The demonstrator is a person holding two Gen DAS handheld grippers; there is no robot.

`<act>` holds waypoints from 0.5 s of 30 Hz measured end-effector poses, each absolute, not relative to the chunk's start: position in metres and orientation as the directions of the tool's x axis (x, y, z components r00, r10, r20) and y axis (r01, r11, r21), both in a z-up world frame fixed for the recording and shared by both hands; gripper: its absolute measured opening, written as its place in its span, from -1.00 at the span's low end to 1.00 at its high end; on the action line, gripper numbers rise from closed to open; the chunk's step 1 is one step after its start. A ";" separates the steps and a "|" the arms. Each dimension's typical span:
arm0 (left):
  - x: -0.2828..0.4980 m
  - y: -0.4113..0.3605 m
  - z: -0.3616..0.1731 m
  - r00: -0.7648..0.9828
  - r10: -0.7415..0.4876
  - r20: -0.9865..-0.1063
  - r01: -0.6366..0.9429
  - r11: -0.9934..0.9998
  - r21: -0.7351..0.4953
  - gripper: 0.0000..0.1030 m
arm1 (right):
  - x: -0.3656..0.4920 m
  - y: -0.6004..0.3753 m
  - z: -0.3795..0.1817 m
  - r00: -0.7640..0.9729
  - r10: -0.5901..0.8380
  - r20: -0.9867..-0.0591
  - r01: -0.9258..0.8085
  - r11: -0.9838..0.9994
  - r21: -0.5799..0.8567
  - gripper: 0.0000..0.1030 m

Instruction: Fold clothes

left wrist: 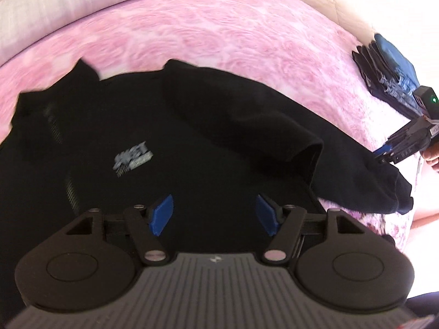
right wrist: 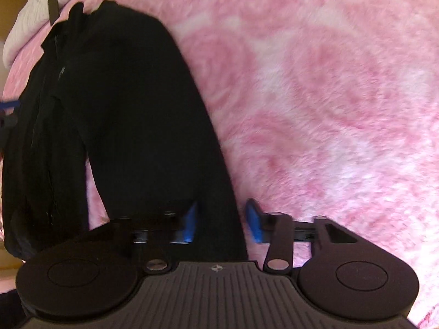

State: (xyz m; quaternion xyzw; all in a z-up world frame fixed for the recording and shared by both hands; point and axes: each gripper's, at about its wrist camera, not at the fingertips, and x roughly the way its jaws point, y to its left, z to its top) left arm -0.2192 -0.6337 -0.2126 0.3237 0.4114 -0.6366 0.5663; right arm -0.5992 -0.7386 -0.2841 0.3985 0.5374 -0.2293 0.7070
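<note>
Black jacket lies lengthwise, collar away; left tool gapes empty, right tool straddles its sleeve.

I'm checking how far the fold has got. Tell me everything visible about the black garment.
The black garment is soft, dark knit with a small pale logo on the chest, spread on the pink blanket. One sleeve stretches sideways to the right gripper, cuff between its pads. The left gripper hovers open above the body.

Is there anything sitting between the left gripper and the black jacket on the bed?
Nothing visible. The left gripper hangs open directly over the black jacket, only bare fabric between its blue pads. The folded stack of clothes lies off to the side on the pink blanket, clear of it.
</note>
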 end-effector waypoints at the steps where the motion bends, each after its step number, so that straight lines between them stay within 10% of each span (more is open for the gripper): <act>1: -0.220 -0.641 -0.214 -0.143 -0.450 -0.882 0.989 -0.032 -0.144 0.23 | -0.598 -0.739 -0.284 0.308 0.107 -0.945 0.743 0.593 0.309 -0.74; 3: -0.223 -0.653 -0.215 -0.134 -0.448 -0.884 0.991 -0.038 -0.132 0.23 | -0.595 -0.741 -0.284 0.288 0.113 -0.951 0.723 0.625 0.294 -1.00; 15: -0.229 -0.712 -0.228 -0.106 -0.476 -0.873 0.993 -0.011 -0.115 0.30 | -0.613 -0.858 -0.196 0.099 -0.227 -0.969 0.717 0.691 -0.089 -1.00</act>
